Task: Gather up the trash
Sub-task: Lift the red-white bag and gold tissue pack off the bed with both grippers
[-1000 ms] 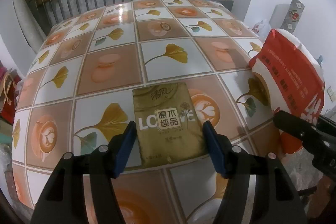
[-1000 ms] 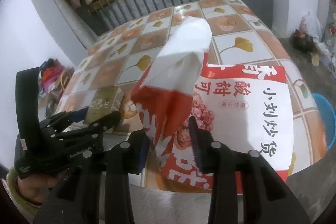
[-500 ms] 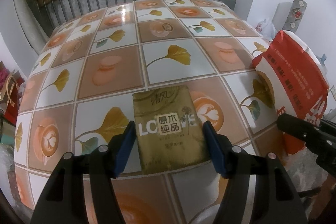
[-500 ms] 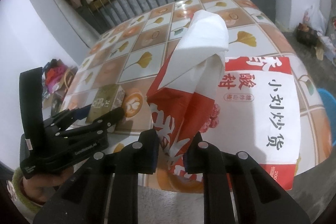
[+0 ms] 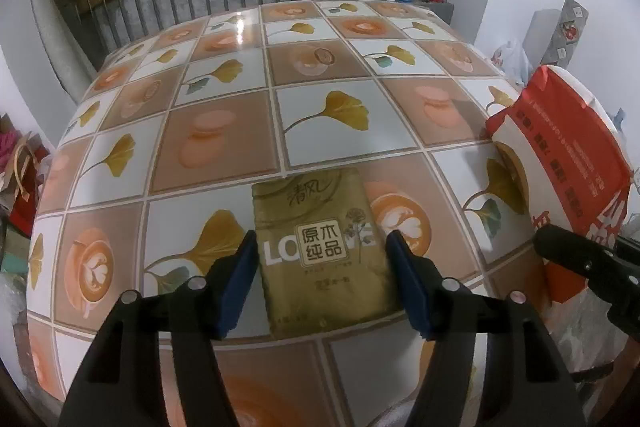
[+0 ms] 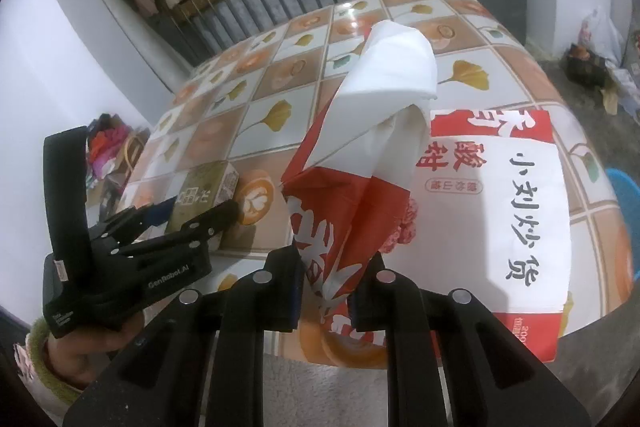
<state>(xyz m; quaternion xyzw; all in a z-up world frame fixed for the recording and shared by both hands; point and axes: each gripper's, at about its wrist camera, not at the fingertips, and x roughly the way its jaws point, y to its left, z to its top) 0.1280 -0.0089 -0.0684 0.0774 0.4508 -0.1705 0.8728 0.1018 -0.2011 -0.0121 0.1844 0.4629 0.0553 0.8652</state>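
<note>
A wide desk (image 5: 320, 75) covered in a glossy checked cloth of brown and white squares, printed with ginkgo leaves and coffee cups, fills both views. On its near right edge lies a large red and white printed plastic bag (image 6: 500, 211); one side of it is lifted into a tall crumpled fold that rises above the flat part. The right tool (image 6: 324, 291) is closed on the lower end of that raised fold, its black jaws pinching the red film between them. To the left, a flat gold plastic tissue pack (image 5: 320, 251) with white lettering lies on the desk near the front edge. The left tool (image 5: 320, 267) is wide open, its blue-padded fingers (image 5: 238, 279) flanking the pack on either side, just beside its long edges without pressing them.
</note>
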